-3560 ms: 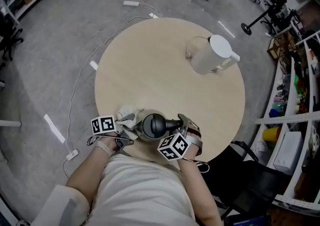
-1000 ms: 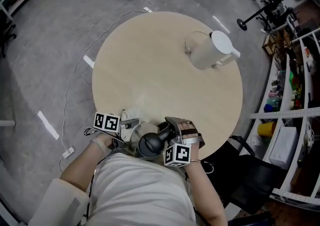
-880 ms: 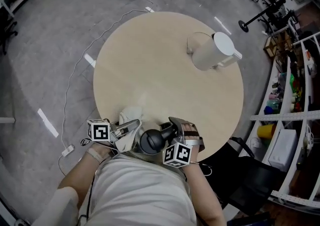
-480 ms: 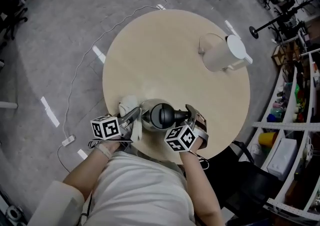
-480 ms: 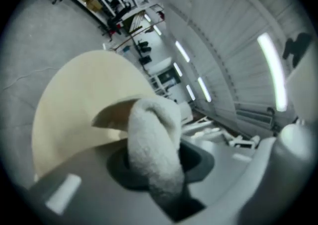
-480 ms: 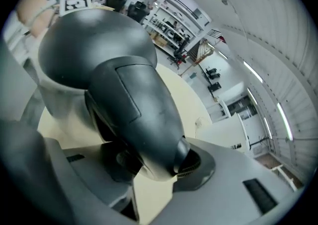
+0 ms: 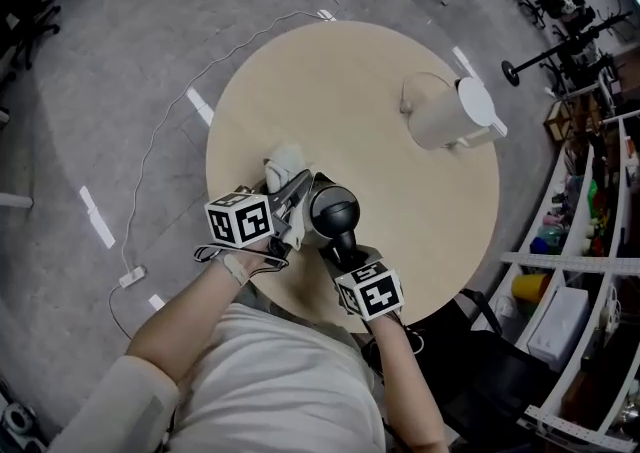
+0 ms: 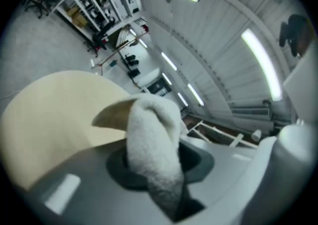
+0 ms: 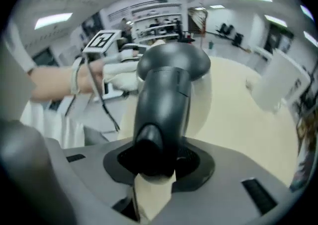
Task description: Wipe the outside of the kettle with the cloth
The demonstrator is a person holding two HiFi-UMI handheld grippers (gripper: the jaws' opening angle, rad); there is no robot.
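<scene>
Kettle is hanging over the near part of the surface. My right tool is clamping narrow on its black handle from the near side. My left tool is pinching the white cloth, holding it just beside the kettle's left side. White jug is standing well beyond the kettle, to the right.
</scene>
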